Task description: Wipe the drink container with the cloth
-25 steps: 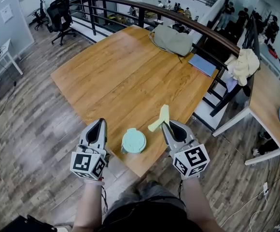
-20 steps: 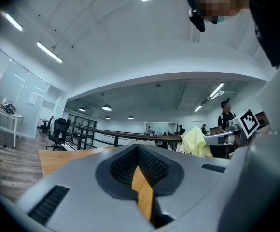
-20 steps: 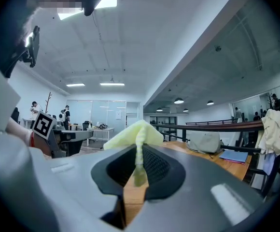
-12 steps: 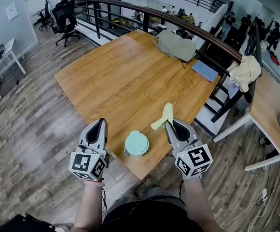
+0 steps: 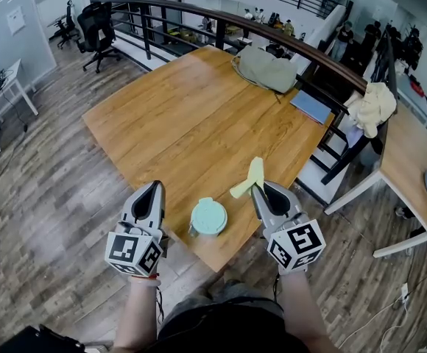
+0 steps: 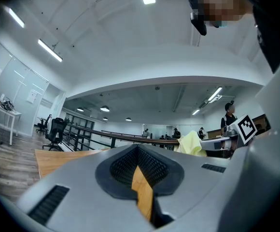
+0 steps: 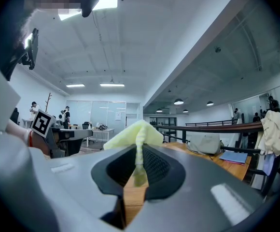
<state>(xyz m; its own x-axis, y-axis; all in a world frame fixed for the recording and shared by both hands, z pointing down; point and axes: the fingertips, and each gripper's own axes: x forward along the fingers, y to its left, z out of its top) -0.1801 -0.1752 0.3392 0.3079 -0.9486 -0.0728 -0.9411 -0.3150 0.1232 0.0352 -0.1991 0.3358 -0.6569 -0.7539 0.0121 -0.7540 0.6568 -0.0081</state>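
Centrally, mint-green round-lidded container (image 5: 208, 217), pale-yellow cloth (image 5: 247, 180)

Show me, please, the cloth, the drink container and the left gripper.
cloth (image 5: 251, 174): head view, middle of the strip.
drink container (image 5: 209, 216): head view, centre of its lid.
left gripper (image 5: 155, 185): head view, its closed tip.

The left gripper (image 5: 154, 186) and right gripper (image 5: 256, 188) are smooth grey shells that taper to a point at twelve o'clock. Each is lined with black ribbed pads (image 6: 123, 166) and carries a cube (image 5: 134, 252) of black-and-white square markers at its six o'clock end. The person wears a dark top (image 5: 221, 333), grey trousers (image 5: 224, 291) and a red band (image 5: 141, 278) at the left wrist.
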